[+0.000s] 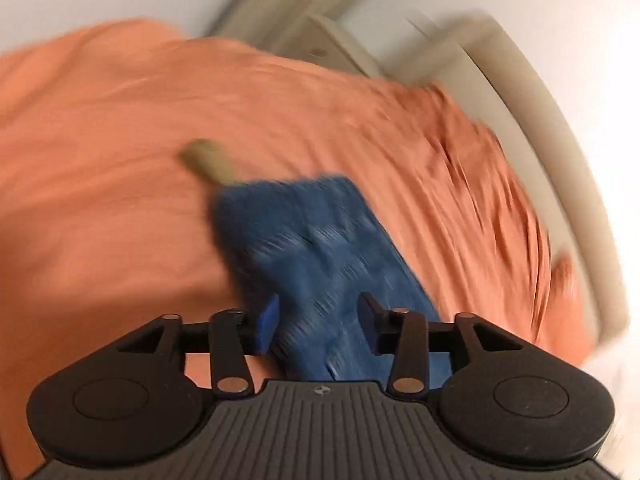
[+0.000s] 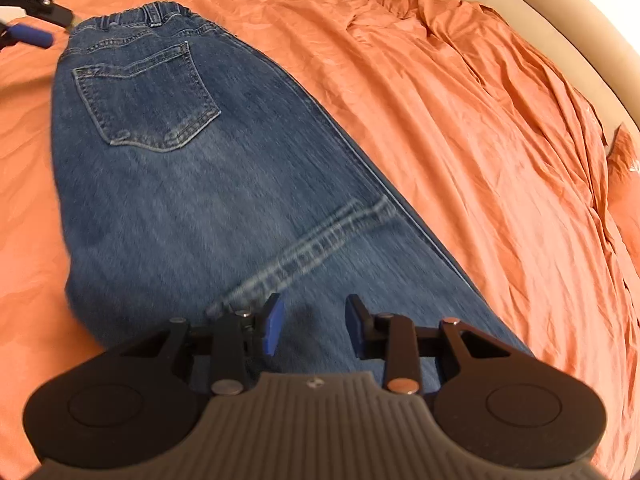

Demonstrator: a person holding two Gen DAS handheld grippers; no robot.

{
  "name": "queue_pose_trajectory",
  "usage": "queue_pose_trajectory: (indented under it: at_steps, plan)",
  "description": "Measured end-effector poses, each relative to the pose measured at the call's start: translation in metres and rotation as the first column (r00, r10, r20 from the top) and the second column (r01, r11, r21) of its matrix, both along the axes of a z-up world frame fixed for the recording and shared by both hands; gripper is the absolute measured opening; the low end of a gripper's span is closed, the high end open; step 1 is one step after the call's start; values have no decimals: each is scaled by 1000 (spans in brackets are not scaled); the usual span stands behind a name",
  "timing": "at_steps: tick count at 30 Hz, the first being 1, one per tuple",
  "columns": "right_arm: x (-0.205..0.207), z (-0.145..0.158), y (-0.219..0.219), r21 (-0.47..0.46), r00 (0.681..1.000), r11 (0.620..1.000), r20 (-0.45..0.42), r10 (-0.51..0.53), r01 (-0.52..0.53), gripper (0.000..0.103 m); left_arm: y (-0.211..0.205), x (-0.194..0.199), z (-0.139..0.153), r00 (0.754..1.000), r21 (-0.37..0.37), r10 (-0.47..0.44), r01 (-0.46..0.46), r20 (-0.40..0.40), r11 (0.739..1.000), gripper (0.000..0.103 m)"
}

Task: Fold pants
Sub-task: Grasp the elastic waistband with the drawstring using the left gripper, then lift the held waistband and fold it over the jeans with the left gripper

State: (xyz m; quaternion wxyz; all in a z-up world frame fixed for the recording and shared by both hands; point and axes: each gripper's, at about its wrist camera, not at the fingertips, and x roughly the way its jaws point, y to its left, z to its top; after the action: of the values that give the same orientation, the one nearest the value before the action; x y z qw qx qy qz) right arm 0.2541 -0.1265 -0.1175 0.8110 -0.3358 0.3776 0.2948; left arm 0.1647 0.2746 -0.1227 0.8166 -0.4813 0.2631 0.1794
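Note:
Blue denim pants (image 2: 192,184) lie flat on an orange bedsheet (image 2: 460,120), folded lengthwise, back pocket up, waistband at the far end. My right gripper (image 2: 316,324) is open just above the leg part near a hem seam (image 2: 312,244). My left gripper (image 1: 318,324) is open, with blurred denim (image 1: 316,248) between and below its pads. In the right wrist view the left gripper's blue pad (image 2: 30,36) shows beside the waistband at the top left. The left wrist view is heavily motion-blurred.
The orange sheet is rumpled toward the right side (image 2: 560,92). A beige padded bed frame (image 2: 540,32) curves round the far and right edge. A blurred tan shape (image 1: 208,160) lies beyond the denim in the left wrist view.

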Motion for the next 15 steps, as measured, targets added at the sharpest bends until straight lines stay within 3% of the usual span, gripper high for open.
queue_pose_trajectory:
  at_steps: [2, 5, 9, 12, 15]
  plan:
    - [7, -2, 7, 12, 1000, 1000, -12, 6, -6, 30, 16, -2, -12, 998, -67, 59, -59, 3, 996, 50]
    - [21, -9, 17, 8, 1000, 1000, -16, 13, -13, 29, 32, 4, -28, 994, -100, 104, -106, -30, 989, 51]
    - [35, -18, 27, 3, 999, 1000, -34, 30, -30, 29, 41, 26, -48, 994, -131, 96, -101, -47, 986, 57]
    - [41, -28, 33, -5, 997, 999, -63, 47, -48, 29, 43, 42, -56, 996, -100, 71, -76, -45, 992, 63]
    - [44, -39, 34, -20, 994, 998, -87, 62, -64, 29, 44, 58, -60, 996, -42, 40, -43, -81, 998, 59]
